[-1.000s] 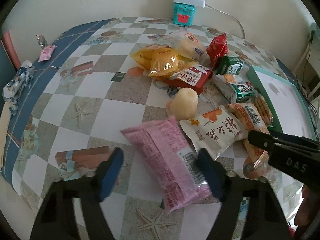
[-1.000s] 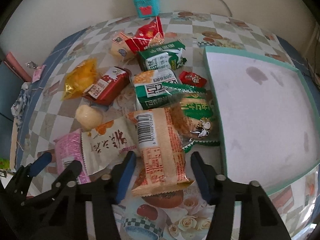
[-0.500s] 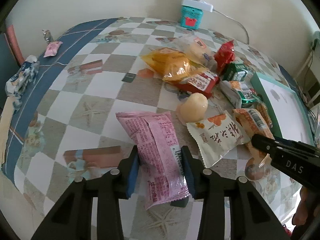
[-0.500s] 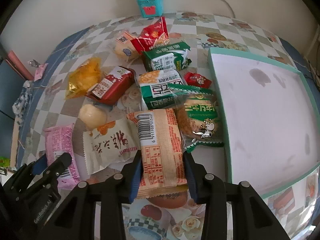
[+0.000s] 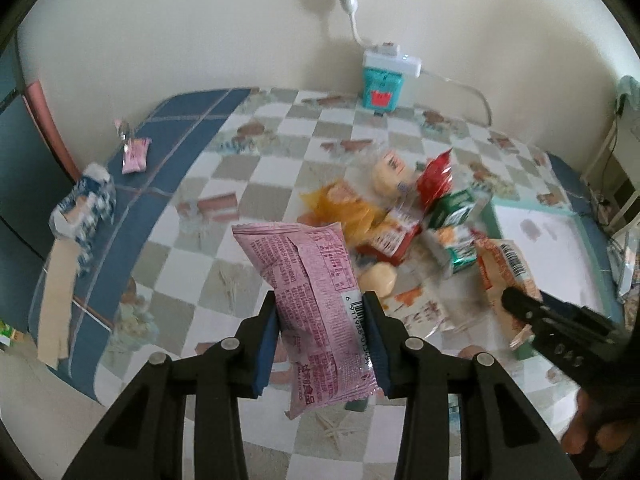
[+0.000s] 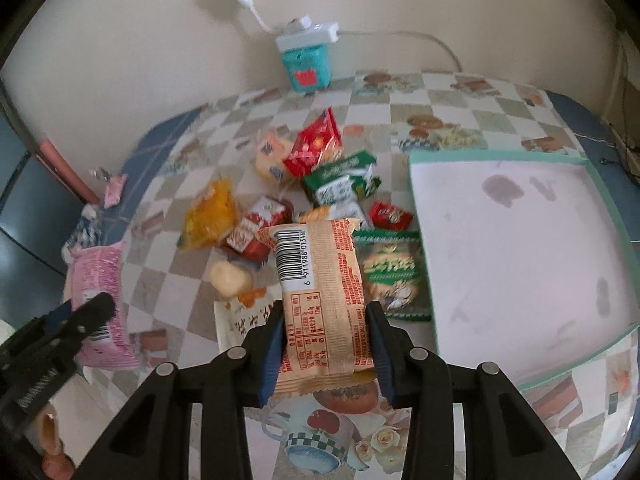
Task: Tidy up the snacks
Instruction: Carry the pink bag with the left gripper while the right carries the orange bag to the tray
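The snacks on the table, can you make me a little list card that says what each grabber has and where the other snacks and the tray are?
left gripper: shut on the pink packet, lifted off the table
right gripper: shut on the orange packet, barcode facing up
loose snacks: pile on the checked tablecloth, among them a yellow bag, a red packet and green packets
tray: teal-edged, white inside, no snacks in it, beside the pile
at the wall: teal box with a white power strip on top
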### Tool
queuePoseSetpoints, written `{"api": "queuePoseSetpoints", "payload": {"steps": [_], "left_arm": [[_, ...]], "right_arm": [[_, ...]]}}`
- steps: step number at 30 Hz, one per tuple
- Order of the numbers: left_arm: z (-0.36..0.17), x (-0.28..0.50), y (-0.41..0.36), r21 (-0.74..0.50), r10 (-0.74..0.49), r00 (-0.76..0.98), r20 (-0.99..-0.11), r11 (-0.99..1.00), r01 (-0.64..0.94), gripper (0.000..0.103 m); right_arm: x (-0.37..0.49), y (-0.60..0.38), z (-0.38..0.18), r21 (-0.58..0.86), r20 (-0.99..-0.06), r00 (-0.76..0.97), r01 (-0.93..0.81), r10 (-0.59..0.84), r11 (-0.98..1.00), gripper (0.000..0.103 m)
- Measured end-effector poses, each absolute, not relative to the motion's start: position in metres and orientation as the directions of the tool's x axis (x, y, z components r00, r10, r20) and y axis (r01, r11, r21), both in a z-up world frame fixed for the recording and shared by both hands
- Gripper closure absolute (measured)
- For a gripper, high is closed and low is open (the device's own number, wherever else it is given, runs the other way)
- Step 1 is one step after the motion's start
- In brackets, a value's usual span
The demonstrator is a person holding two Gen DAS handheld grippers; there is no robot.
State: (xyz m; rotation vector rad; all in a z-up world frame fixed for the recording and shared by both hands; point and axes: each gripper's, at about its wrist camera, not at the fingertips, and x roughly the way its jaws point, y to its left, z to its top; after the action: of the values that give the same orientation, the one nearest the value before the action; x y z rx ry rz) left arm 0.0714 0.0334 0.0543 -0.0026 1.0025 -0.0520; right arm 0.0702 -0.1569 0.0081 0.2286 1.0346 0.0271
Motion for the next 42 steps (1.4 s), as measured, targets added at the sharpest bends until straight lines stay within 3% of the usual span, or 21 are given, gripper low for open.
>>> {"api": "queuePoseSetpoints", "payload": {"steps": [11,16,26,42], "left_arm": [[0.112,0.082,-0.043,-0.066,-0.111,0.554,-0.825,0.993,0.100,0.061],[0.113,0.093,-0.095,-0.103,-0.163,0.528,-0.834,0.985,0.141,0.061],[0.087,0.119,-0.183,-0.128,-0.214,0.479,-0.851,0.970,0.206,0.061],[0.020,0.169,-0.249,-0.140,-0.232,0.416,-0.879,0.961,0.239,0.061]], "right_arm": [[0.062,-0.223,0.034,0.210,-0.819,0.574,0.264,0.022,0.941,0.062],[0.056,-0.263,0.029,0.112,-0.837,0.530,0.408,-0.135,0.906,0.062],[0.033,-0.351,0.013,0.094,-0.861,0.440,0.632,-0.256,0.769,0.061],[0.057,-0.416,-0.027,0.066,-0.887,0.354,0.731,-0.295,0.679,0.061]]}}
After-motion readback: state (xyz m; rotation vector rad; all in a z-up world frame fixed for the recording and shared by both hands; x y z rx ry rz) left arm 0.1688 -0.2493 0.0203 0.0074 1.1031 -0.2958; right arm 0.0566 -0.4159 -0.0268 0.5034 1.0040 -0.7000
